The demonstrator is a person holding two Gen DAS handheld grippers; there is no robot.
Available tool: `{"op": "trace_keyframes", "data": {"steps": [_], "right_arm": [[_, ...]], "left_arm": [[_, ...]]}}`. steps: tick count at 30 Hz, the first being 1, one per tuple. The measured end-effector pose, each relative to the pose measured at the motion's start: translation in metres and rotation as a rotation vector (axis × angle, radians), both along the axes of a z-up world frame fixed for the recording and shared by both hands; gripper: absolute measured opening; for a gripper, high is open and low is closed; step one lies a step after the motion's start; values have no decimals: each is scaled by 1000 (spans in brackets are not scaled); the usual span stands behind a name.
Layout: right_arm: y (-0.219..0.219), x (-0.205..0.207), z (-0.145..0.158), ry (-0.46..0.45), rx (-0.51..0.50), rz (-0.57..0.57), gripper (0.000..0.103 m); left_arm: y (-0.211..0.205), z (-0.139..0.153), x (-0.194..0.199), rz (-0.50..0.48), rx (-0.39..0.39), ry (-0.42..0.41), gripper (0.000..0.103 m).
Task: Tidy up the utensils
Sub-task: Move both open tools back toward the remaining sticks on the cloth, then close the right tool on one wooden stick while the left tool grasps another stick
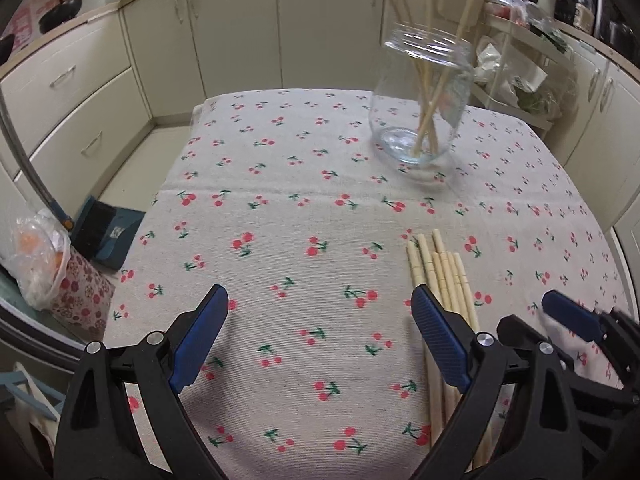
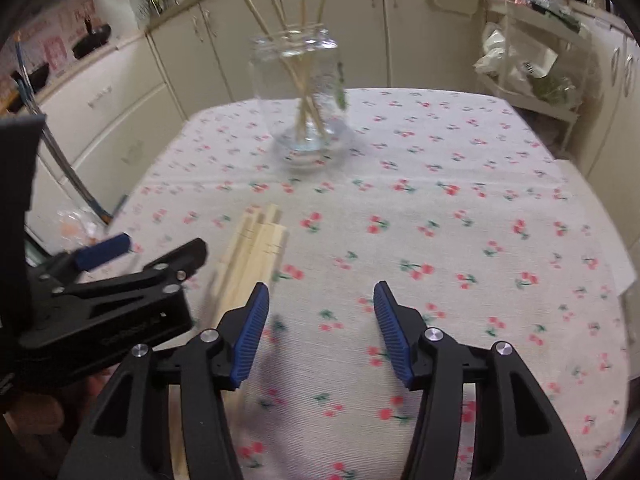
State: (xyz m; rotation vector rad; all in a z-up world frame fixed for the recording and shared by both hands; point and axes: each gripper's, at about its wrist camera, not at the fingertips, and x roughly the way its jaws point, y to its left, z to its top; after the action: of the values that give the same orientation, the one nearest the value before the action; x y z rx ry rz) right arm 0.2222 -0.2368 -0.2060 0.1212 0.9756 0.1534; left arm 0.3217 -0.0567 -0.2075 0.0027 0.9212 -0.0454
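A bundle of loose chopsticks (image 1: 444, 280) lay near the front edge of the cherry-print table (image 1: 280, 184), with more standing in a glass jar (image 1: 420, 100) toward the far edge. They looked light, stiff and prone to rolling, so best pinched mid-shaft, one at a time. The left gripper (image 1: 320, 320) gaped empty beside the bundle; the right gripper (image 2: 320, 328) stood partly open, holding nothing. Both tilted steeply down.
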Motion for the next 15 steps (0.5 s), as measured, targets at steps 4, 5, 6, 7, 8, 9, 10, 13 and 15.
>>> {"op": "trace_keyframes", "data": {"steps": [4, 5, 6, 7, 8, 9, 10, 13, 15], "right_arm": [[13, 5, -1, 2, -25, 26, 55], [16, 6, -3, 7, -52, 27, 55], [18, 7, -6, 13, -81, 24, 55], [17, 6, -7, 18, -86, 21, 55], [15, 6, -9, 19, -85, 17, 55], [16, 4, -9, 19, -120, 15, 55], [15, 4, -9, 18, -130, 17, 55], [8, 1, -8, 18, -135, 12, 55], [3, 0, -8, 19, -131, 11, 55]], "left_arm": [[20, 8, 1, 39, -49, -8, 89], [23, 9, 2, 43, -50, -7, 89], [25, 10, 3, 46, -50, -8, 89], [26, 10, 3, 45, -50, -8, 89], [26, 11, 3, 41, -51, -9, 89], [25, 11, 3, 32, -51, -8, 89], [21, 11, 2, 19, -51, -4, 89], [7, 8, 1, -24, -42, 9, 89], [-3, 4, 1, -46, -21, 16, 89]]}}
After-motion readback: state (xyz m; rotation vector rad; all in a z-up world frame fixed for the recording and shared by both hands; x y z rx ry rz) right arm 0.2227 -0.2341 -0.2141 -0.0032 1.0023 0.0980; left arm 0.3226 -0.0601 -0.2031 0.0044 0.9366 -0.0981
